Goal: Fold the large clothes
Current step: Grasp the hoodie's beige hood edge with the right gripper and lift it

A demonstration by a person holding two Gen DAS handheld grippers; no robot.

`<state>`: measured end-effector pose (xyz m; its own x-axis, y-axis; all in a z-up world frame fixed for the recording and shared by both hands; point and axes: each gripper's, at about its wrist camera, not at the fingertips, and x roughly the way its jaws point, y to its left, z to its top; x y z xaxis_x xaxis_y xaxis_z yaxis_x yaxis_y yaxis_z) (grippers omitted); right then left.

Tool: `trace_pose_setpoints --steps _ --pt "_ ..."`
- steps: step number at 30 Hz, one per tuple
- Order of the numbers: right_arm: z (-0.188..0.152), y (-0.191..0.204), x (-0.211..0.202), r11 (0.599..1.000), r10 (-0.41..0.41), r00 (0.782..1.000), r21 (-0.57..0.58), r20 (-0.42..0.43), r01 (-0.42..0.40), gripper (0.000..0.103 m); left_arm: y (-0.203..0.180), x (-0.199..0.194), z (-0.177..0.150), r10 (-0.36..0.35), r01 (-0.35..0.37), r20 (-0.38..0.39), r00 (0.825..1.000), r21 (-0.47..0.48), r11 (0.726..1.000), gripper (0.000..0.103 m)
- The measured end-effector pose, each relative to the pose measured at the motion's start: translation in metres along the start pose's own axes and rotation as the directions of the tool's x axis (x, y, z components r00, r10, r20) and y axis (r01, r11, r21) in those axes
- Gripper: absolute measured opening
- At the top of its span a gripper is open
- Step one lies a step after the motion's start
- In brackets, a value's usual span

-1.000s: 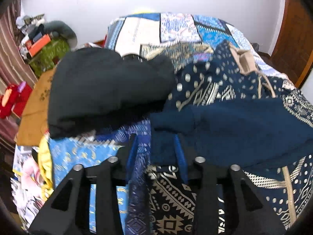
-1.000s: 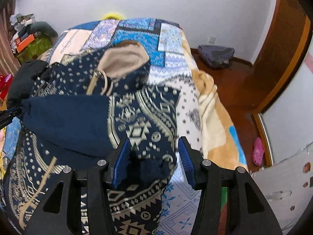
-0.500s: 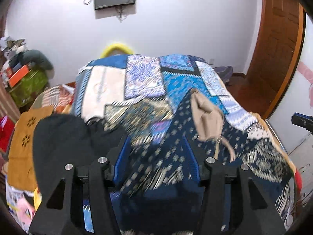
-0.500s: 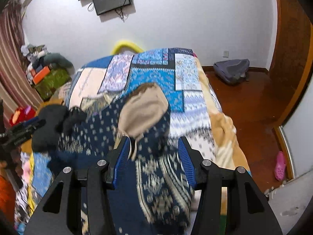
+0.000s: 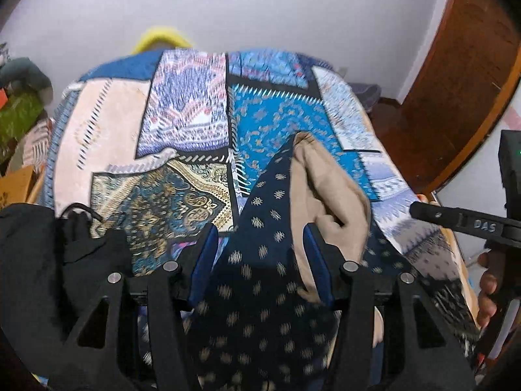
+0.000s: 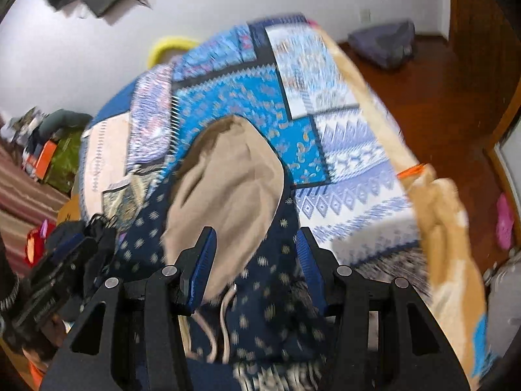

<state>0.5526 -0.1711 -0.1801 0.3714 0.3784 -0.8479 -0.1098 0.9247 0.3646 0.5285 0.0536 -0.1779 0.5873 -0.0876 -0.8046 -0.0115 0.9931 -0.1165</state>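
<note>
On a bed covered with a patchwork quilt [image 5: 267,120] in blues, pinks and cream lies a navy hooded garment [image 5: 257,260] dotted with small pale motifs, its hood lined in beige [image 5: 329,189].

From the left wrist camera, the left gripper [image 5: 259,257] hangs over the garment with its two blue-padded fingers [image 5: 205,254] spread wide. The dotted navy cloth runs up between them, and the beige hood lining sits just beside the inner face of the right-hand finger. Whether either finger touches the cloth cannot be told. A black garment [image 5: 58,260] lies bunched at the lower left of that view, and the other gripper with the person's hand shows at the far right edge.

From the right wrist camera, the right gripper [image 6: 254,260] also has its fingers wide apart above the same garment [image 6: 280,280]. The beige hood [image 6: 224,195] spreads out ahead of the left-hand finger, and a pale drawstring [image 6: 224,319] trails down between the two. This view is blurred. An orange-tan blanket [image 6: 446,228] drapes over the bed's right edge.
</note>
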Motion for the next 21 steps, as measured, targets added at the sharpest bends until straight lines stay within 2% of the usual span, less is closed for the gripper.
trace_pose_setpoints --steps 7,8,10,11,12,13,15,16,19,21 --pt "0.019 -0.022 0.089 0.99 -0.009 0.988 0.138 -0.156 0.031 0.047 0.005 0.077 0.004 -0.013 0.004 -0.133 0.991 -0.069 0.998 0.053" --pt "0.019 -0.023 0.097 0.988 -0.014 0.986 0.148 -0.165 0.039 0.047 0.006 0.081 0.003 -0.008 -0.001 -0.134 0.991 -0.072 0.997 0.053" --pt "0.017 -0.025 0.106 0.987 -0.029 0.986 0.152 -0.163 0.054 0.047 0.001 0.082 0.002 0.021 -0.026 -0.084 0.996 -0.054 0.998 0.053" --pt "0.016 -0.025 0.107 0.987 -0.031 0.988 0.151 -0.154 0.055 0.047 -0.002 0.082 0.001 0.035 -0.038 -0.075 0.997 -0.041 0.998 0.048" --pt "0.014 -0.024 0.107 0.988 -0.047 0.989 0.139 -0.14 0.066 0.039 -0.006 0.082 0.0 0.041 -0.042 -0.051 0.998 -0.018 0.999 0.023" --pt "0.014 -0.021 0.107 0.989 -0.067 0.989 0.122 -0.134 0.084 0.025 -0.011 0.082 -0.001 0.054 -0.053 -0.04 0.998 0.026 0.998 0.014" --pt "0.01 -0.016 0.104 0.991 -0.102 0.987 0.073 -0.128 0.112 0.013 -0.018 0.082 -0.003 0.092 -0.09 -0.026 0.995 0.074 0.993 0.007" --pt "0.008 -0.014 0.102 0.992 -0.099 0.987 0.068 -0.123 0.108 0.01 -0.021 0.08 -0.005 0.102 -0.1 -0.015 0.995 0.094 0.991 0.005" --pt "0.003 -0.013 0.084 0.995 -0.065 0.993 0.075 -0.1 0.073 0.008 -0.021 0.07 -0.006 0.114 -0.114 0.003 0.993 0.115 0.987 0.004" --pt "0.001 -0.011 0.065 0.997 -0.041 0.996 0.062 -0.077 0.046 0.008 -0.014 0.051 -0.005 0.09 -0.092 0.018 0.996 0.104 0.99 0.004"
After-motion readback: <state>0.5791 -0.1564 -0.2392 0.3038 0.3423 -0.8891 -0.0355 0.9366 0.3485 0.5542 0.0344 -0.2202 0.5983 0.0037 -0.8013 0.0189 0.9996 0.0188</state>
